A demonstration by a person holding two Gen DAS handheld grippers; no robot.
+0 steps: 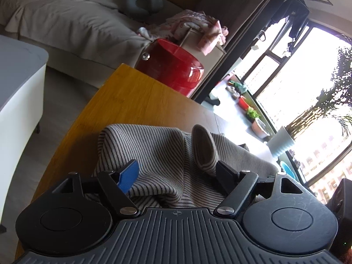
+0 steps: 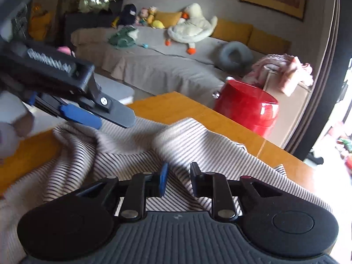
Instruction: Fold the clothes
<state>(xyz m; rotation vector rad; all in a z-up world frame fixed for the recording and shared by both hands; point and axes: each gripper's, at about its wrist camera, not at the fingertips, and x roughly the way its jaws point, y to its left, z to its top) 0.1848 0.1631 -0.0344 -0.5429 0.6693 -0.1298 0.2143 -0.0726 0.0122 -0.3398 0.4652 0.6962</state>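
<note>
Your left gripper (image 1: 179, 171) has its fingers spread wide over the striped garment (image 1: 158, 154), gripping nothing; your right gripper (image 2: 177, 179) stands narrowly parted above a ridge of it. The garment lies rumpled on the wooden table (image 1: 132, 96), red stool (image 2: 246, 110) beyond

A garment (image 1: 154, 154) striped in beige and thin dark lines is spread on the honey-yellow wooden desk (image 1: 132, 92). Beyond the desk's far edge, a glossy red drum (image 1: 173, 66) is seen, with pink cloth (image 1: 198, 26) above and a grey-beige sofa cover (image 1: 66, 26).
</note>
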